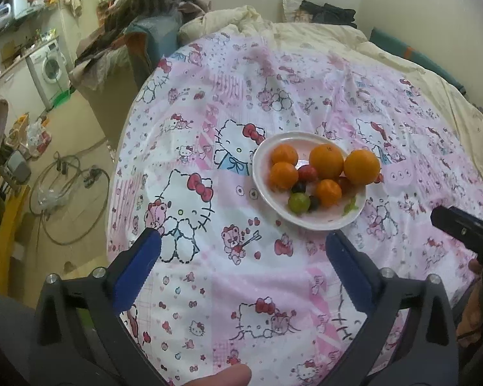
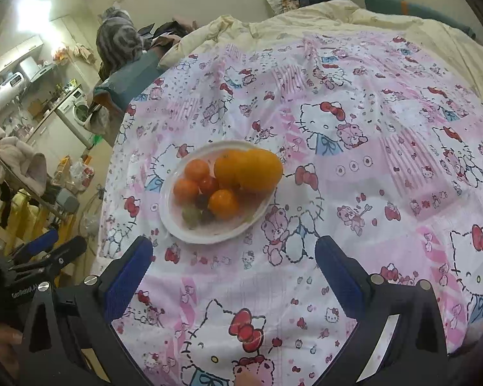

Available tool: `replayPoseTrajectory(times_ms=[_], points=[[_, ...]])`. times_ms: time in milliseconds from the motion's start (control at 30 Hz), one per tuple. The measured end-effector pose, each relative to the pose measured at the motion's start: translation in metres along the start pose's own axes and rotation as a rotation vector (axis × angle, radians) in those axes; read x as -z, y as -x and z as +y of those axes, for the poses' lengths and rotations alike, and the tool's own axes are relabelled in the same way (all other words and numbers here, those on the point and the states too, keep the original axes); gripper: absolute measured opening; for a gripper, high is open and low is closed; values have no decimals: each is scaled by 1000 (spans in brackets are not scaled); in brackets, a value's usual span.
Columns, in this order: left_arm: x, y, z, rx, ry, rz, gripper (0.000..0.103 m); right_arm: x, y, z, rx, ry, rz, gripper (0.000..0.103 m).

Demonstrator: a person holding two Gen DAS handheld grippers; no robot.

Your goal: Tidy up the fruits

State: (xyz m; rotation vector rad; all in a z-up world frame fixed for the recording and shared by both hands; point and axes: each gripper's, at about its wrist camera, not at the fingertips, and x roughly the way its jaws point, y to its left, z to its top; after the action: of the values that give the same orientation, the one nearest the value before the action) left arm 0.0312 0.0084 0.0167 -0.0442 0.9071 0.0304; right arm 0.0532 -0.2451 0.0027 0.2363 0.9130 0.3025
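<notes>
A white plate [image 1: 267,157] of fruit sits on a pink cartoon-cat bedsheet [image 1: 228,273]. It holds two large oranges [image 1: 326,161], three small tangerines [image 1: 285,175], a red fruit [image 1: 307,173], a green fruit [image 1: 298,202] and dark grapes [image 1: 298,188]. My left gripper [image 1: 243,239] is open and empty, hovering just short of the plate. My right gripper [image 2: 233,246] is open and empty; the plate [image 2: 183,234] lies ahead to its left, with the oranges [image 2: 257,170] at the plate's far right.
The right gripper's tip [image 1: 463,228] shows at the left wrist view's right edge. The bed's left edge drops to a cluttered floor with cables [image 1: 67,193] and a washing machine [image 1: 48,67]. A cream duvet [image 1: 306,32] is bunched at the far end.
</notes>
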Motion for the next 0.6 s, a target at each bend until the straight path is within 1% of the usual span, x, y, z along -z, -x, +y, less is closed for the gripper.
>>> replayPoseTrajectory(times_ms=[67, 133, 267, 367, 600], points=[[2, 1, -1, 8, 3, -16, 102, 3, 0, 4, 19, 22, -30, 103], [1, 4, -2, 27, 6, -46, 102, 3, -1, 10, 61, 68, -64, 103], [-2, 4, -8, 4, -28, -91, 102, 1, -6, 16, 78, 90, -94, 103], [-4, 0, -7, 12, -14, -82, 102, -1, -11, 20, 95, 117, -92, 103], [-4, -2, -4, 14, 8, -75, 102, 2, -16, 23, 89, 126, -73, 103]])
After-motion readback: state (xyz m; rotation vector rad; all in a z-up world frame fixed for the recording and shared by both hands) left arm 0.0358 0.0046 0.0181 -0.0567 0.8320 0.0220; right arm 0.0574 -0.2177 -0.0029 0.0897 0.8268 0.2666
